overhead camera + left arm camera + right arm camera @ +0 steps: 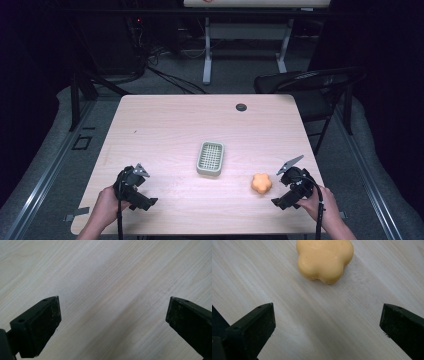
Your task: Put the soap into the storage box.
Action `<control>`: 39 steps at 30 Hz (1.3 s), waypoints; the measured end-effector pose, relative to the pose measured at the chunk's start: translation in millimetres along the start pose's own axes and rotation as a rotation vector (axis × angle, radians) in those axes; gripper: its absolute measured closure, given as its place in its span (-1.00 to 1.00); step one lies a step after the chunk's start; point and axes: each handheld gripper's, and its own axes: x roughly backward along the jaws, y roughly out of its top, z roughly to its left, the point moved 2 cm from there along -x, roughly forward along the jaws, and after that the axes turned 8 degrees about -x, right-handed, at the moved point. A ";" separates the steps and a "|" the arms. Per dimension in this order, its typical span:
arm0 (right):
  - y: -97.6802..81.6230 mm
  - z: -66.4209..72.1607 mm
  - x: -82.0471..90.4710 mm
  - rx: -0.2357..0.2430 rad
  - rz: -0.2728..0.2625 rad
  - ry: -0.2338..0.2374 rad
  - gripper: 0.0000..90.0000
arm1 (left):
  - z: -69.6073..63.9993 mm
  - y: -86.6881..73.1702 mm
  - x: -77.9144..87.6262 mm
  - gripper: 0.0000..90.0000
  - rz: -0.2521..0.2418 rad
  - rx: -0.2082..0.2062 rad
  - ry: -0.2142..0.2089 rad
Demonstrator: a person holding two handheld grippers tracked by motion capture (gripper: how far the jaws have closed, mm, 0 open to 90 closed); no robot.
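From the high view, the pale wooden surface (165, 120) carries a small green soap dish (210, 158) with a slotted grid near the middle, and an orange flower-shaped soap (261, 183) sits on the bare wood to its right, well apart from it. The right gripper (289, 169) hovers just beside that soap at the near right corner, held in a hand (316, 202) coming in from the bottom edge, while the left gripper (138, 172) waits at the near left, well away from both things. A folding chair (310, 85) stands off past the far right corner. Over to the left gripper view: jaws spread wide, nothing between them, just wood grain below. Now the right gripper view: jaws wide apart here too, and the soap (325, 258) lies ahead of them, near the top edge, not yet between the pads. Here's the worry, as I judge it: the soap looks smooth and lobed, so a squeeze that lands on two rounded petals rather than across the body could make it squirt out sideways. Coming in too shallow risks nudging it along the surface instead of straddling it, and a hard clamp may dent or mark it.
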 end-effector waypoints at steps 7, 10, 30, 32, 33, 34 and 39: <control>3.6 2.0 0.3 0.005 -0.010 0.001 -1.00 | 0.1 -0.8 0.2 -1.00 -0.003 0.004 -0.001; 5.9 3.7 0.9 0.010 -0.013 -0.006 -1.00 | -0.1 -0.7 0.3 -1.00 0.000 0.003 -0.003; 22.0 14.9 -2.4 0.055 -0.023 -0.006 -1.00 | -0.1 -0.6 -0.4 -1.00 0.003 0.004 -0.001; 24.4 15.7 -3.2 0.064 -0.021 -0.013 -1.00 | -0.2 -0.5 -0.5 -1.00 0.004 0.003 0.000; 25.6 16.7 -3.9 0.064 -0.025 -0.015 -1.00 | -0.5 -0.4 -0.5 -1.00 0.005 0.005 0.000; 26.7 17.6 -5.0 0.062 -0.027 -0.006 -1.00 | -0.5 -0.4 -0.6 -1.00 0.005 0.004 0.000; 32.1 20.5 -8.2 0.078 -0.019 -0.014 -1.00 | -0.4 -0.6 -0.8 -1.00 0.005 0.005 -0.001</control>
